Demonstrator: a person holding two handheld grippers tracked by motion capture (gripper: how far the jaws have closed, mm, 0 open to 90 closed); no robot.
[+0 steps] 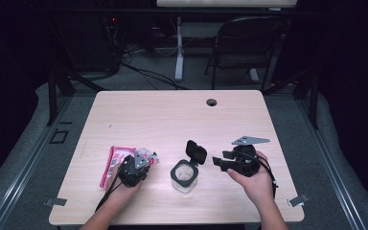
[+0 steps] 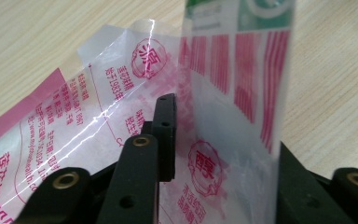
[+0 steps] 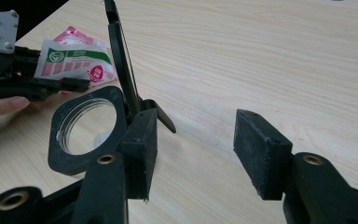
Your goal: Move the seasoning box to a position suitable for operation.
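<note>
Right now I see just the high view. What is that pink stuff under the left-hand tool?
Observer: Printed packets; the left gripper view shows red Chinese characters on clear film.
Operator: Is one grabbed?
Observer: A green-topped packet stands upright between the jaws of the left gripper; whether they pinch it, I cannot tell.
Operator: And the other tool?
Observer: The jaws of the right gripper stand wide apart, nothing between them, beside the round mouth of the jar.

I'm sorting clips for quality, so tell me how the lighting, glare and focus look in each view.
High view: table evenly lit, surroundings nearly black, picture soft. Left gripper view: bright glare streaks across the clear packet, its print sharp, the near jaws dark and slightly blurred. Right gripper view: wood grain crisp, the jar casts a soft shadow, the jaws close up slightly soft.
</note>
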